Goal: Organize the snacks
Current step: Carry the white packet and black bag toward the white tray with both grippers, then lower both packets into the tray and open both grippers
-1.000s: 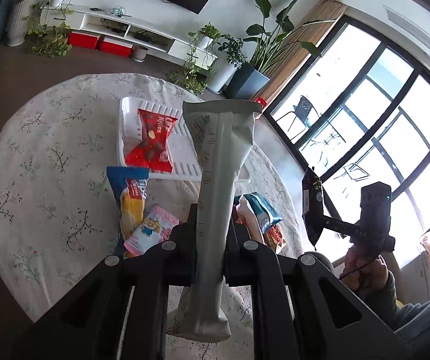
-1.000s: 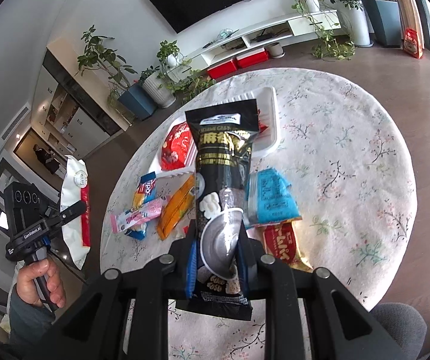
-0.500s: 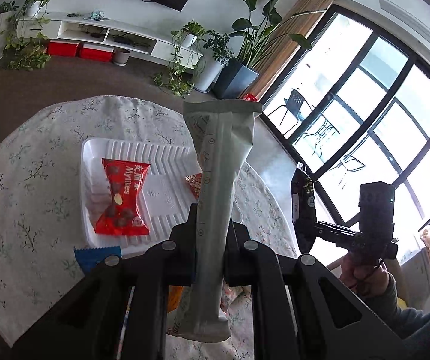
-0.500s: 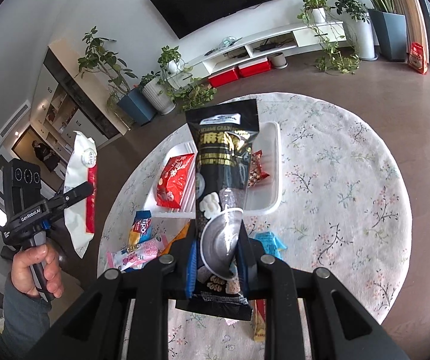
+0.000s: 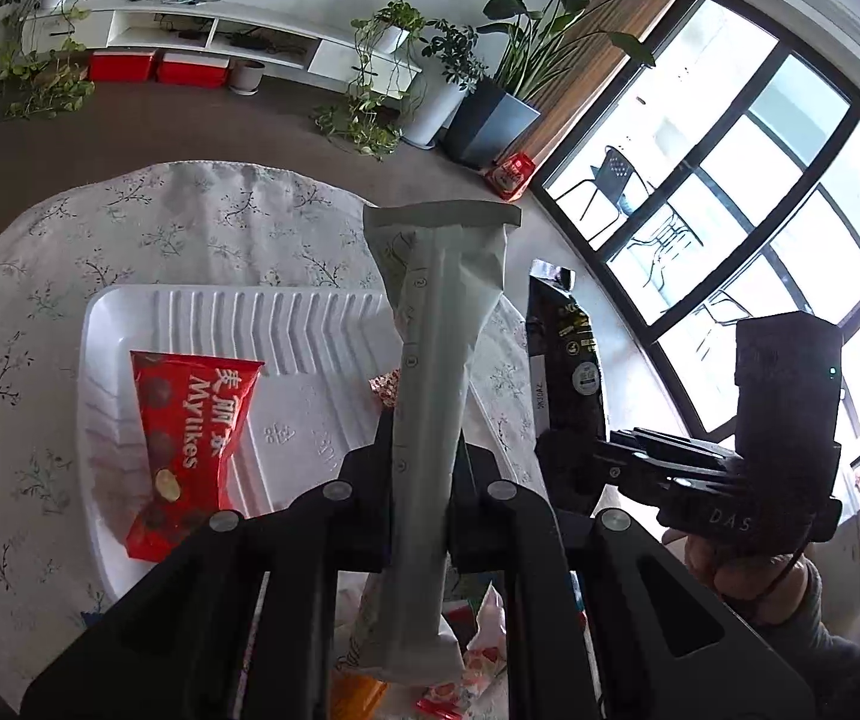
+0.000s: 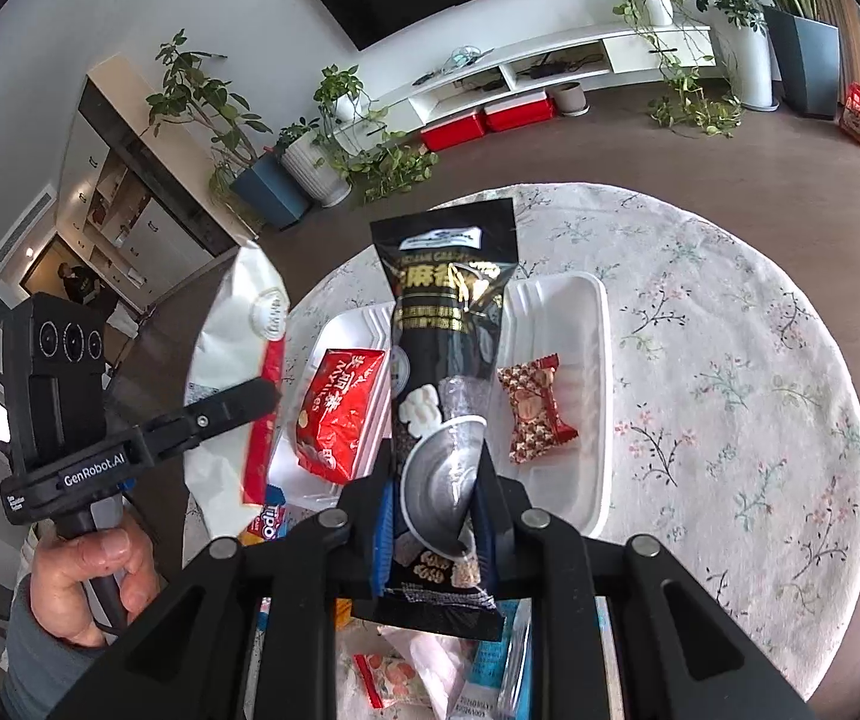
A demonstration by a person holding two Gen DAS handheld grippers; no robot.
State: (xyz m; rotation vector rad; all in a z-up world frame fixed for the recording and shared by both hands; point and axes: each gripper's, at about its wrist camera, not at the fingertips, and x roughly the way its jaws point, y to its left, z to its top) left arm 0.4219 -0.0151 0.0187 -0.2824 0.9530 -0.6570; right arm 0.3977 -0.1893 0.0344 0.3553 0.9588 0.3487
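My left gripper [image 5: 421, 468] is shut on a long white snack bag [image 5: 436, 360], held upright above the near edge of the white tray [image 5: 286, 312]. My right gripper [image 6: 439, 480] is shut on a black snack bag [image 6: 448, 312], held over the same tray [image 6: 586, 420]. In the tray lie a red Mylikes pack [image 5: 187, 426], also seen in the right wrist view [image 6: 340, 414], and a small red patterned candy pack [image 6: 532, 408]. Each gripper shows in the other's view: the left [image 6: 250, 390] with the white bag [image 6: 238, 372], the right [image 5: 568, 462] with the black bag [image 5: 568, 360].
The round table has a floral cloth [image 6: 730, 360]. Several loose snack packs lie near the table's front edge under the grippers [image 6: 394, 678]. Potted plants [image 6: 334, 156] and a low white TV shelf [image 6: 550, 72] stand on the floor beyond the table.
Both grippers have moved forward over the tray with their bags. The loose snacks have slid down out of sight below the fingers. The grippers are closer together.
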